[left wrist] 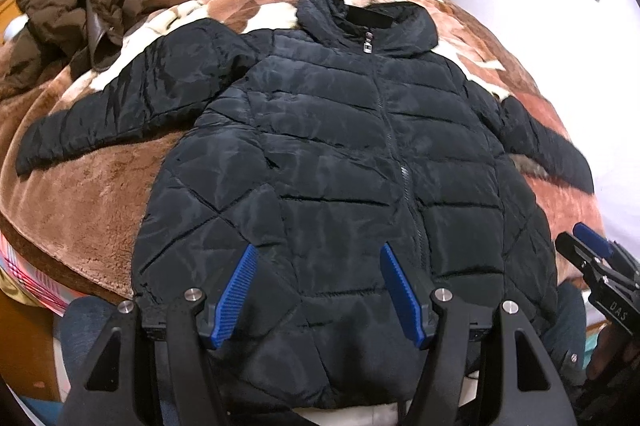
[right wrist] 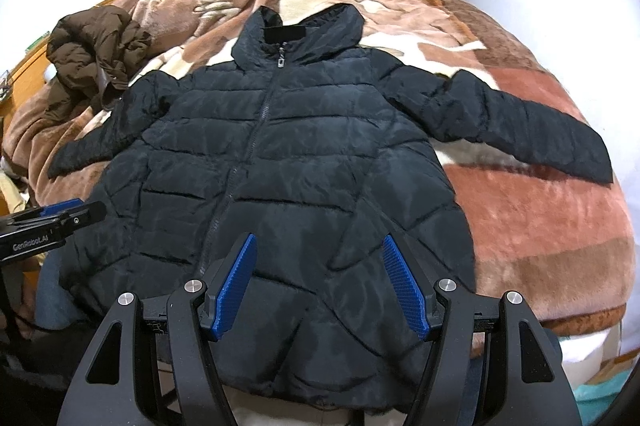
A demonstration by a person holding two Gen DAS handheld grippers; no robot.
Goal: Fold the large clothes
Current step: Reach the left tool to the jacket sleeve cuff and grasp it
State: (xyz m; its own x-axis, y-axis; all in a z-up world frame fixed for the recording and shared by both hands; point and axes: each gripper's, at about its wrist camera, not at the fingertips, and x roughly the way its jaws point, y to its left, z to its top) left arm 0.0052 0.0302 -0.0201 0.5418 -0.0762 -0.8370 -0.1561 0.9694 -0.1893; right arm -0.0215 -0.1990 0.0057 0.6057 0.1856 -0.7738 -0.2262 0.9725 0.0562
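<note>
Your black jacket (left wrist: pixel 340 154) lies flat, zipped and face up on the bed (left wrist: pixel 92 194), sleeves spread: nothing is folded yet. Your left hand-held gripper (left wrist: pixel 316 290) and right hand-held gripper (right wrist: pixel 316 286) hover above its hem, both wide open and empty.

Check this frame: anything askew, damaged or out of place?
Only one oddity: a crumpled brown puffer jacket lies heaped on the brown patterned plush blanket to the far left, unfolded. The black quilted puffer jacket lies flat, zipped, sleeves spread. No damage or spills visible.
</note>
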